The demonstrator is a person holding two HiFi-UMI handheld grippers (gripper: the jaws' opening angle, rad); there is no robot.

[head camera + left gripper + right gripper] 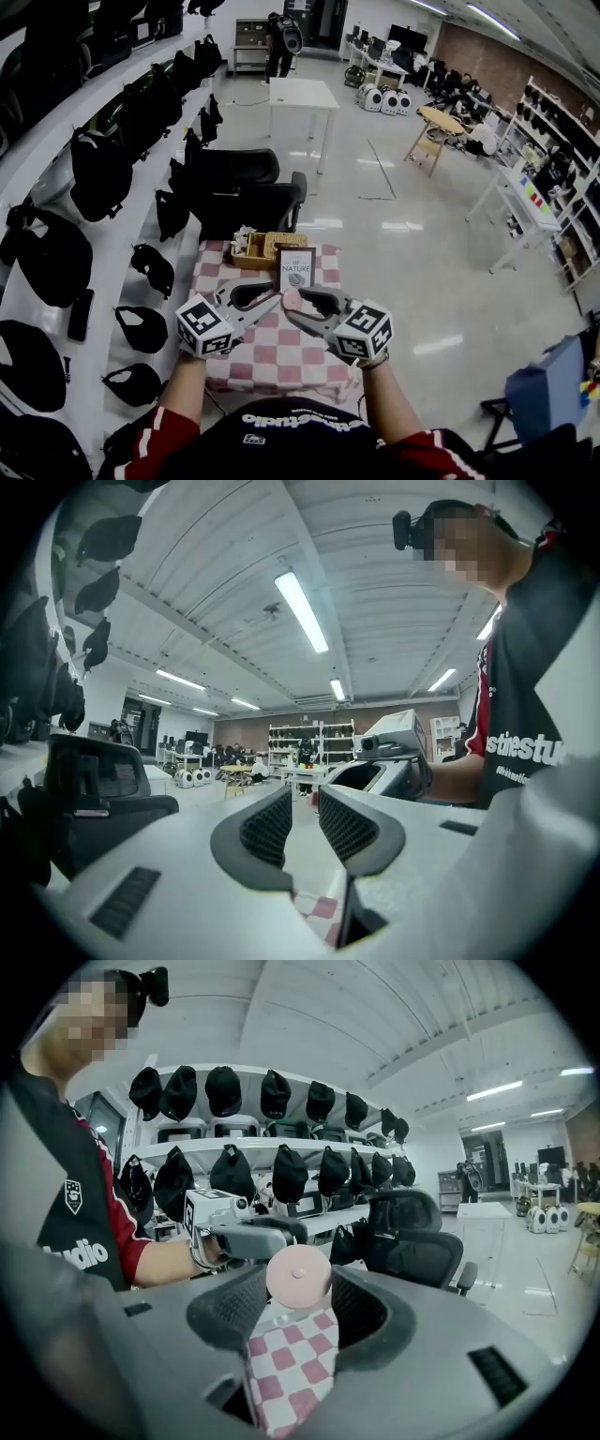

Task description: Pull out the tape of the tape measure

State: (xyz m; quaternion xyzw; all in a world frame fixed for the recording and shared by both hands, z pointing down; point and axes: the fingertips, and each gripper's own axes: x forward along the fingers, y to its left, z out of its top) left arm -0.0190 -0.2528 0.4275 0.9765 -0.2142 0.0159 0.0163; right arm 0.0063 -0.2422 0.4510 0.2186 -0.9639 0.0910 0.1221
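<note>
Centre frame, I am gripping the pink tape measure (292,302) at the tips of my right gripper (299,1288); my left gripper (302,810) is hovering empty, jaws parted. Pulling could twist it loose.

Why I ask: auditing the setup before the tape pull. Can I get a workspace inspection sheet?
Surface: pink-and-white checked tablecloth.
Job's things: pink round tape measure, no tape seen drawn out.
Clutter: wicker basket, framed card at the far edge.
Grippers: right gripper shut on the tape measure; left gripper open, empty.
Cables: nothing seen.
Surroundings: black caps on wall shelves, office chairs.
</note>
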